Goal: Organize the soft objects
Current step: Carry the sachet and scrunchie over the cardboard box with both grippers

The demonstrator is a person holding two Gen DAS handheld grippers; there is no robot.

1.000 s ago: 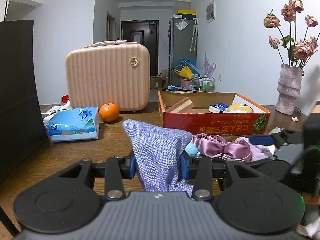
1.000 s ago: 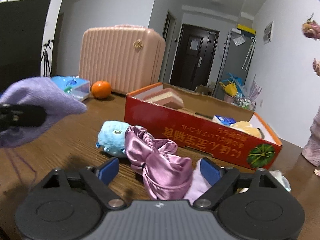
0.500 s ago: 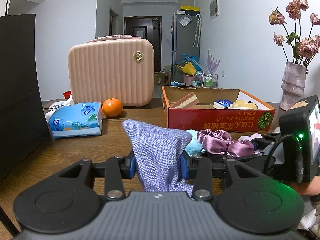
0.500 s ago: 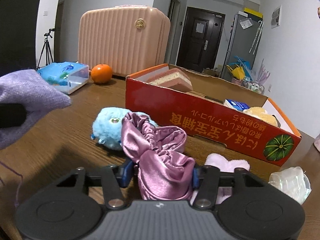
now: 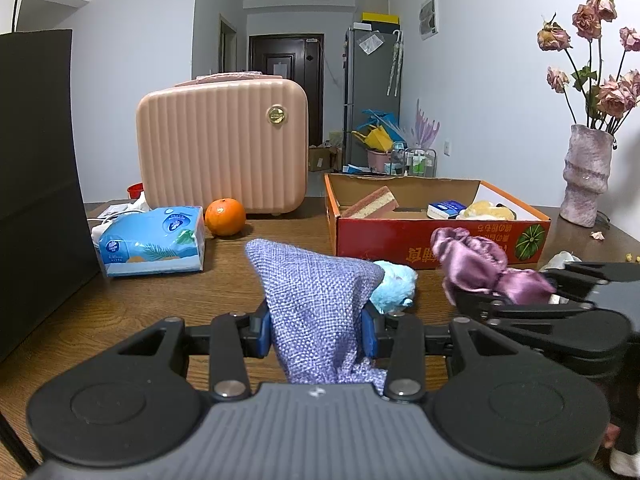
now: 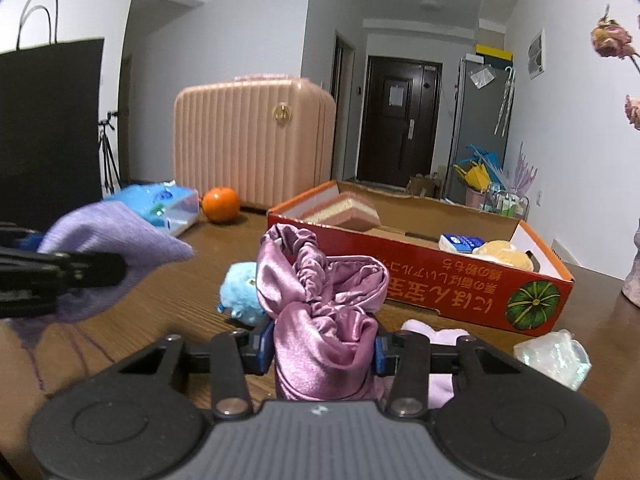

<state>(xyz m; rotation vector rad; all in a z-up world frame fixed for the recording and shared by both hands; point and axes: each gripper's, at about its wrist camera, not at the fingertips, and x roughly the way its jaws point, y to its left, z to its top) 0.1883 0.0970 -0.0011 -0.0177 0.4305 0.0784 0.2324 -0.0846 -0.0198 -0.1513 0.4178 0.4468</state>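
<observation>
While the left gripper (image 5: 316, 334) has its jaws clamped on a purple woven pouch (image 5: 316, 300), the right gripper (image 6: 322, 350) is squeezed tight on a pink satin scrunchie (image 6: 320, 300), lifted off the wooden table (image 6: 132, 332) beside the blue plush toy (image 6: 240, 292) and in front of the red cardboard box (image 6: 440, 292).

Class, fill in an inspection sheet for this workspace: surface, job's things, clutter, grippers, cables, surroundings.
Surface: brown wooden table.
Job's things: purple cloth pouch, pink satin scrunchie, blue plush toy, red cardboard box.
Clutter: orange, tissue pack, pink case, vase.
Grippers: left gripper jaws shut on pouch; right gripper jaws shut on scrunchie.
Cables: nothing seen.
Surroundings: dark door, hallway.
</observation>
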